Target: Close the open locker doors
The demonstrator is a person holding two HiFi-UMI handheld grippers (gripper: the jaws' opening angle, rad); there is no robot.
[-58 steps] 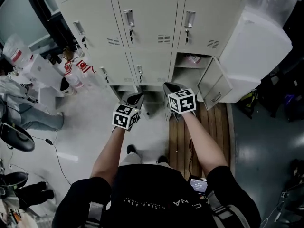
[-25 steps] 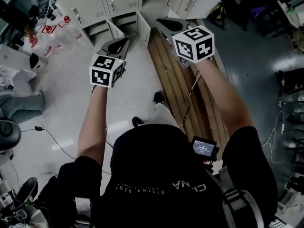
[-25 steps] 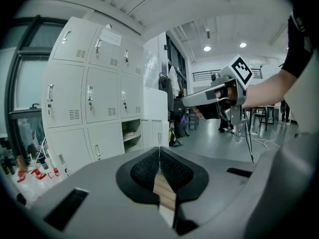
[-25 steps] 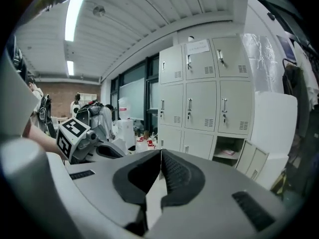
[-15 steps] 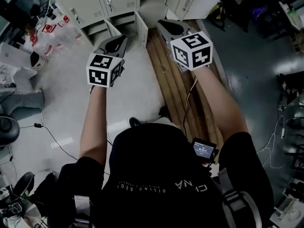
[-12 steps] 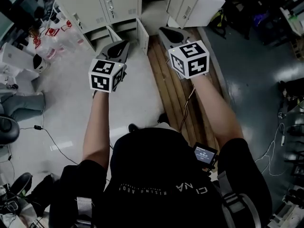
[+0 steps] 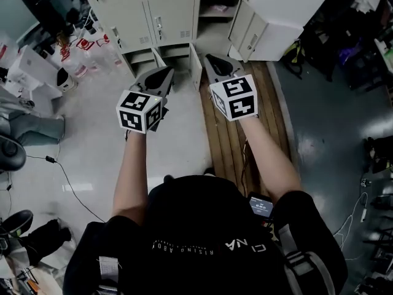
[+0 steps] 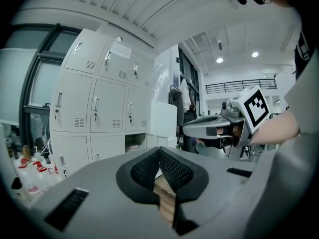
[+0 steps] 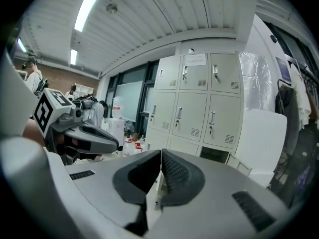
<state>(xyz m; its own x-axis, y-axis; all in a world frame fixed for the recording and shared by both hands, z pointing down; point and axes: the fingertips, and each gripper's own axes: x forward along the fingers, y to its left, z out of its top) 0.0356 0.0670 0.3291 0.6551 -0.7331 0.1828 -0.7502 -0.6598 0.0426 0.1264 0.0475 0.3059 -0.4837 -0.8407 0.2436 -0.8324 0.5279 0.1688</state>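
A bank of beige lockers point(image 7: 166, 17) stands ahead of me. In the head view three lower doors hang open: a wide one point(image 7: 249, 32) at the right beside an open compartment point(image 7: 216, 8), and two narrow ones point(image 7: 196, 65) point(image 7: 161, 58) near the floor. My left gripper point(image 7: 168, 72) and right gripper point(image 7: 209, 58) are held side by side short of those doors, touching none. Both are shut and empty. The left gripper view shows its pads point(image 8: 172, 167) meeting, with the lockers point(image 8: 94, 103) beyond. In the right gripper view the jaws point(image 9: 161, 156) are shut below the lockers point(image 9: 194, 101).
Wooden planks point(image 7: 230, 134) lie on the floor under my right arm. Bottles and bags point(image 7: 86, 51) crowd the floor left of the lockers. A white wrapped block point(image 7: 285, 8) stands right of them. A cable point(image 7: 67, 183) and a chair point(image 7: 9, 155) are at the left.
The head view has swung up, so more of the lockers shows. Both grippers have drawn closer together and nearer the low open doors. Both stay shut.
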